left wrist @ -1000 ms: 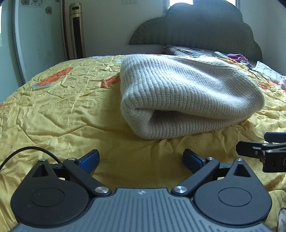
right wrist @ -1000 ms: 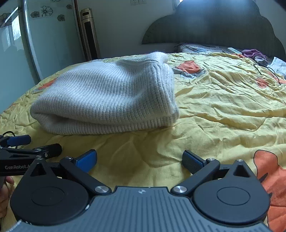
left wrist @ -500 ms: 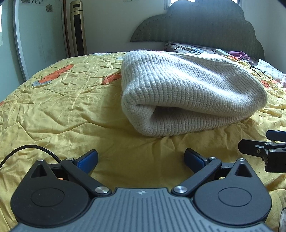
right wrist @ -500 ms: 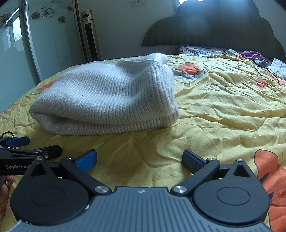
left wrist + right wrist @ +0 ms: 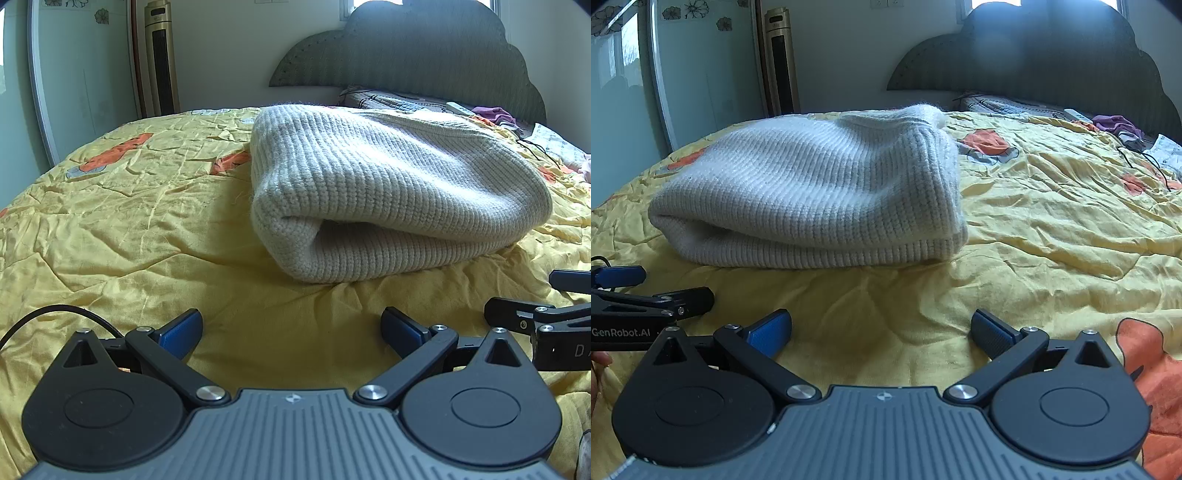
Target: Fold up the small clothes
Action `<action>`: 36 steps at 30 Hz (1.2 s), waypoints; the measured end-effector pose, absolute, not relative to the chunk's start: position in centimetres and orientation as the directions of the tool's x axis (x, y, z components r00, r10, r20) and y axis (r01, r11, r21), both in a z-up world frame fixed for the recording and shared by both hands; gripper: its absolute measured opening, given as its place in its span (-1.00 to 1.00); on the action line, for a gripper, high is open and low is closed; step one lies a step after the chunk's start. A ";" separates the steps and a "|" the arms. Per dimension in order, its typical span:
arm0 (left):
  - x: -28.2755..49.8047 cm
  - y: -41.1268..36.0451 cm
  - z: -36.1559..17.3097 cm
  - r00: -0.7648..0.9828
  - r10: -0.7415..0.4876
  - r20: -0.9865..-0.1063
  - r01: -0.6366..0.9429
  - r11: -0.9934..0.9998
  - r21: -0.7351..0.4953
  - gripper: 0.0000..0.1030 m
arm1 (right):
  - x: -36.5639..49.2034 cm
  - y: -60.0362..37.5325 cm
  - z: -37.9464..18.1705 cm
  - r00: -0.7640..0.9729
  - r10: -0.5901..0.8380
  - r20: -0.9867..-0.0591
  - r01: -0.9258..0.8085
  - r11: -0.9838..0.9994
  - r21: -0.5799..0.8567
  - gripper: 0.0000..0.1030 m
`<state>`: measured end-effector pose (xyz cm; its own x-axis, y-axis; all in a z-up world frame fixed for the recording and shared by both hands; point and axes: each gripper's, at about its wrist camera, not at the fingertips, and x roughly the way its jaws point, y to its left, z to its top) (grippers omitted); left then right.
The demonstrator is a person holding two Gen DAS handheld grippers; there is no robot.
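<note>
Both cameras eased back slightly; folded sweater (image 5: 388, 192) unmoved; left hand-held gripper (image 5: 291, 330), right hand-held gripper (image 5: 881, 330) spread, bedspread (image 5: 1052, 229) clear ahead.

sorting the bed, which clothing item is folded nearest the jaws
The white knit sweater, folded just ahead of both open grippers; the purple garment lies bunched far back by the headboard.
</note>
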<state>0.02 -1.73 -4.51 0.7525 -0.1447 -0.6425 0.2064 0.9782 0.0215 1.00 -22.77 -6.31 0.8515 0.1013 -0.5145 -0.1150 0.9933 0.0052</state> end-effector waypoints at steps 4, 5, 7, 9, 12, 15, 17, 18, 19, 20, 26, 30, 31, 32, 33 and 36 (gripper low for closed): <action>0.0 -1.7 -4.5 0.753 -0.146 -0.642 0.206 0.978 0.020 1.00 | 1.1 -22.6 -6.3 0.850 0.099 -0.518 -0.119 0.993 -0.004 1.00; 0.0 -1.7 -4.5 0.753 -0.145 -0.642 0.206 0.978 0.020 1.00 | 1.1 -22.6 -6.3 0.849 0.098 -0.519 -0.119 0.993 -0.007 1.00; 0.0 -1.7 -4.5 0.753 -0.145 -0.642 0.206 0.978 0.020 1.00 | 1.2 -22.6 -6.3 0.848 0.096 -0.520 -0.120 0.993 -0.012 1.00; 0.0 -1.7 -4.5 0.753 -0.146 -0.642 0.207 0.978 0.020 1.00 | 1.2 -22.5 -6.3 0.848 0.094 -0.521 -0.119 0.993 -0.016 1.00; 0.0 -1.7 -4.5 0.752 -0.144 -0.643 0.207 0.978 0.023 1.00 | 1.2 -22.5 -6.3 0.849 0.095 -0.520 -0.118 0.993 -0.012 1.00; 0.0 -1.7 -4.5 0.752 -0.144 -0.643 0.208 0.978 0.024 1.00 | 1.0 -22.6 -6.3 0.852 0.096 -0.515 -0.116 0.993 -0.006 1.00; 0.0 -1.8 -4.5 0.752 -0.144 -0.643 0.208 0.978 0.024 1.00 | 0.9 -22.9 -6.2 0.853 0.097 -0.512 -0.112 0.994 0.002 1.00; 0.0 -1.7 -4.5 0.752 -0.144 -0.643 0.208 0.978 0.024 1.00 | 0.8 -22.9 -6.2 0.855 0.093 -0.510 -0.108 0.994 0.001 1.00; 0.0 -1.8 -4.5 0.752 -0.142 -0.643 0.207 0.978 0.026 1.00 | 0.8 -22.9 -6.2 0.856 0.089 -0.509 -0.104 0.995 0.000 0.99; 0.0 -1.8 -4.5 0.752 -0.141 -0.643 0.208 0.978 0.029 1.00 | 0.6 -22.9 -6.2 0.857 0.087 -0.508 -0.102 0.995 -0.002 0.99; 0.0 -1.8 -4.5 0.752 -0.143 -0.643 0.208 0.978 0.026 1.00 | 0.2 -22.8 -6.2 0.860 0.079 -0.504 -0.100 0.995 -0.015 0.99; 0.0 -1.8 -4.5 0.752 -0.143 -0.643 0.209 0.978 0.026 1.00 | 0.2 -22.9 -6.2 0.858 0.076 -0.508 -0.096 0.995 -0.014 0.99; 0.0 -1.8 -4.5 0.752 -0.143 -0.643 0.209 0.978 0.026 1.00 | 0.2 -22.8 -6.2 0.858 0.073 -0.509 -0.095 0.995 -0.018 0.99; 0.0 -1.8 -4.5 0.752 -0.143 -0.643 0.208 0.978 0.026 1.00 | 0.3 -22.7 -6.2 0.857 0.069 -0.510 -0.094 0.995 -0.023 1.00; 0.0 -1.8 -4.5 0.752 -0.143 -0.643 0.209 0.978 0.026 1.00 | 0.3 -22.6 -6.2 0.857 0.066 -0.512 -0.093 0.995 -0.028 1.00; 0.0 -1.8 -4.5 0.752 -0.143 -0.643 0.208 0.978 0.026 1.00 | 0.4 -22.6 -6.3 0.856 0.057 -0.515 -0.086 0.996 -0.033 1.00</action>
